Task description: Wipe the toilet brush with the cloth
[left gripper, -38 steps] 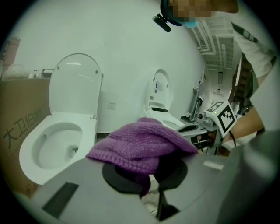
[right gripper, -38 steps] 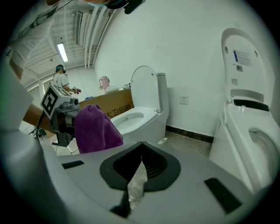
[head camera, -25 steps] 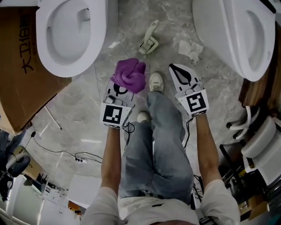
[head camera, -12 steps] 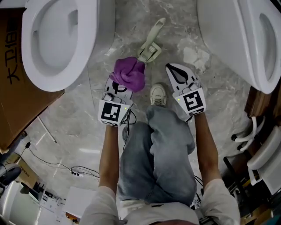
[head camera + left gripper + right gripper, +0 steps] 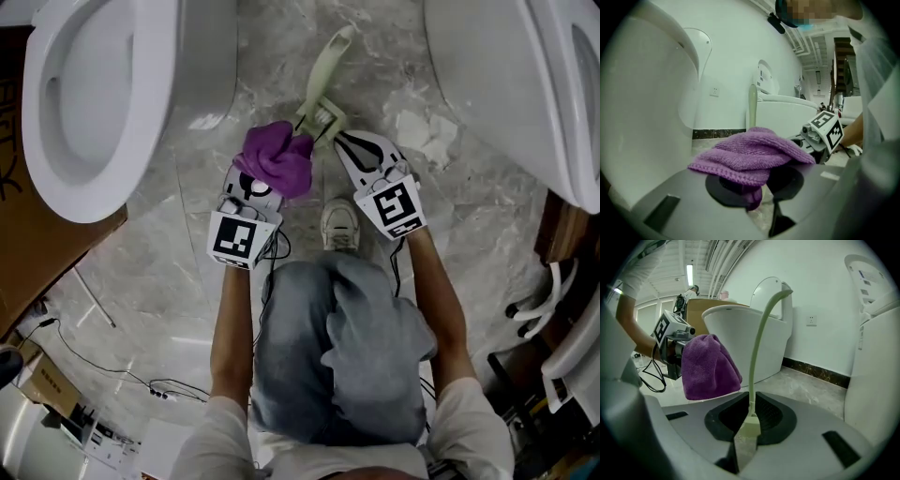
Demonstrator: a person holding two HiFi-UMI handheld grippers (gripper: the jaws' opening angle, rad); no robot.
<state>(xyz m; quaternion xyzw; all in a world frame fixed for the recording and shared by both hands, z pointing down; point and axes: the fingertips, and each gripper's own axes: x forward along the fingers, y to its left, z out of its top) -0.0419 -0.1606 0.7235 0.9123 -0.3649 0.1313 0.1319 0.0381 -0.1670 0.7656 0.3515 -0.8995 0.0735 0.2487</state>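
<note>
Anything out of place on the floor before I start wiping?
Yes: crumpled white paper lies loose on the marble floor beside the right toilet, like dropped litter. The toilet brush also rests straight on the bare floor, with no holder in view. Nothing looks spilled or broken.

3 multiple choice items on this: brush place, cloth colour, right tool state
1. Where is the toilet brush? A in a toilet bowl; B on the floor between the left toilet and right toilet; C on a cardboard box
2. What colour is the cloth? A purple; B yellow; C white
3. The right tool is: A shut on the cloth; B shut on nothing; C open, brush between its jaws
1 B: the head view shows it between them. 2 A: purple in every view. 3 C: the right gripper view shows its jaws apart around the handle.
</note>
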